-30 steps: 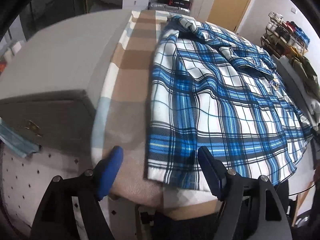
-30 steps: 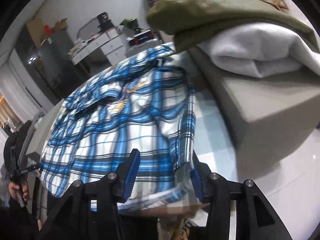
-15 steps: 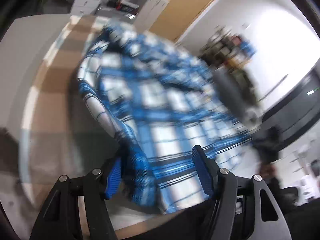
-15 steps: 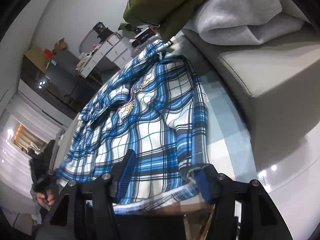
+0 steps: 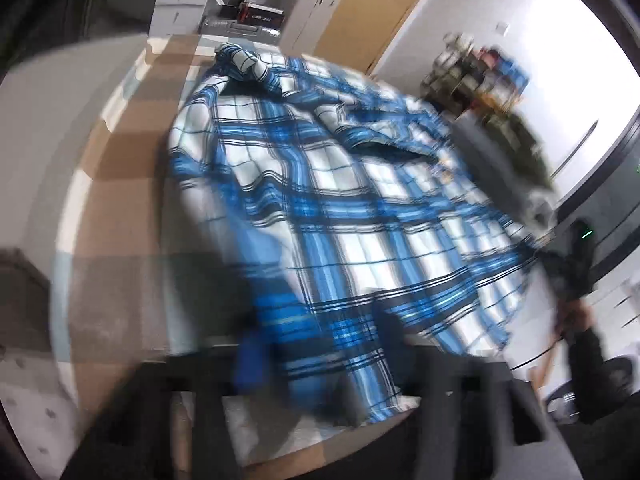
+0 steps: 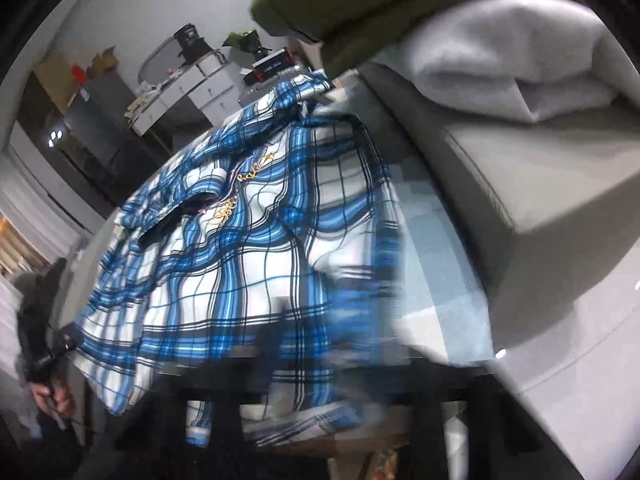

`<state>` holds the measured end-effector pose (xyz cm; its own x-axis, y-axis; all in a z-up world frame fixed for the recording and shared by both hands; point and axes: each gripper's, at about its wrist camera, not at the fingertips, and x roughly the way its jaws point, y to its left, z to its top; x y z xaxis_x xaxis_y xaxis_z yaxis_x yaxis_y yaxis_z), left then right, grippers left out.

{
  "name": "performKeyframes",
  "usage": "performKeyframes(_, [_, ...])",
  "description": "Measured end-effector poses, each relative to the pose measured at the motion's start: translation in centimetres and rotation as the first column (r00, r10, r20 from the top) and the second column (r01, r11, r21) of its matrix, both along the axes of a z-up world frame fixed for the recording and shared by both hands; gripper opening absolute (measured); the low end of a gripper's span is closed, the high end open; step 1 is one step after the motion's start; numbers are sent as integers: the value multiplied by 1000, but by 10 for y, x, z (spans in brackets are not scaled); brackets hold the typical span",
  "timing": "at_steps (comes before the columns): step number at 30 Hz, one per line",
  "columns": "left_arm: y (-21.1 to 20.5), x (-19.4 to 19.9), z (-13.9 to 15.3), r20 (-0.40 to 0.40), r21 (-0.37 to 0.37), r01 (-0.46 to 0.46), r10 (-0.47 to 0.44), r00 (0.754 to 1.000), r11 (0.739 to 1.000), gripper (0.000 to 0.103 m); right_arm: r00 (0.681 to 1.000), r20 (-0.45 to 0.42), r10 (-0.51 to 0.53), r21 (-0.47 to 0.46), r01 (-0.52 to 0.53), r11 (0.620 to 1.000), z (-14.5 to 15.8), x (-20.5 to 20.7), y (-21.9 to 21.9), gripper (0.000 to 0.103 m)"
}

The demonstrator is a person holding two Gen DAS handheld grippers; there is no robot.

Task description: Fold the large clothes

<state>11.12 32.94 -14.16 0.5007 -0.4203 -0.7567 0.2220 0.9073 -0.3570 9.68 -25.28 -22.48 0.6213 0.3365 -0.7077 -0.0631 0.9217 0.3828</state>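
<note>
Plaid shirt (image 5: 320,200) lies spread on the tabletop (image 5: 120,152) in our left view; our left claw (image 5: 316,344), wide a moment back, has just been closing and now pinches the near hem corner. The picture has blurred and swung rightward since then. In our right view, the right claw (image 6: 316,344) has likewise clamped the shirt's (image 6: 248,248) other hem corner, beside the grey cushion (image 6: 540,184). Both corners gripped, we judge the next move is lifting the hem evenly and carrying it toward the collar.

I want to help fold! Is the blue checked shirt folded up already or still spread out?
Still spread out. The blue checked shirt lies open across the table, rumpled near its collar, with only its near hem bunched at the fingers.
</note>
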Motion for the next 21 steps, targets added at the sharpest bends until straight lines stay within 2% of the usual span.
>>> performKeyframes(1, [-3,5,-4,-42,76,-28,31,999,997,3,1000,3,0,-18,0,1000,2,0,1,2])
performKeyframes(2, [-2,8,-8,-85,105,-40,50,995,994,1,1000,13,-3,-24,3,1000,6,0,1,2])
performKeyframes(6, [7,4,-6,-137,105,-77,91,986,991,1,999,-11,-36,20,36,999,21,-7,-8,2])
performKeyframes(7, [10,-1,-5,-139,89,-87,99,985,992,1,999,-7,-32,35,33,999,26,-12,-9,2])
performKeyframes(10, [22,-18,9,-131,-33,-94,89,987,995,0,1000,9,-15,63,15,998,43,-29,-8,2])
performKeyframes(14, [31,-29,45,-60,-172,-60,50,997,983,0,998,56,22,133,-29,991,77,-41,-6,2])
performKeyframes(17, [33,0,74,-20,-248,-40,36,999,968,0,995,93,41,186,-58,981,108,-27,1,2])
performKeyframes(19, [30,34,86,-4,-252,-61,62,998,966,0,991,121,49,200,-72,977,132,-3,7,2])
performKeyframes(21, [29,74,93,-19,-294,-88,86,996,952,0,987,154,38,206,-70,976,154,24,16,3])
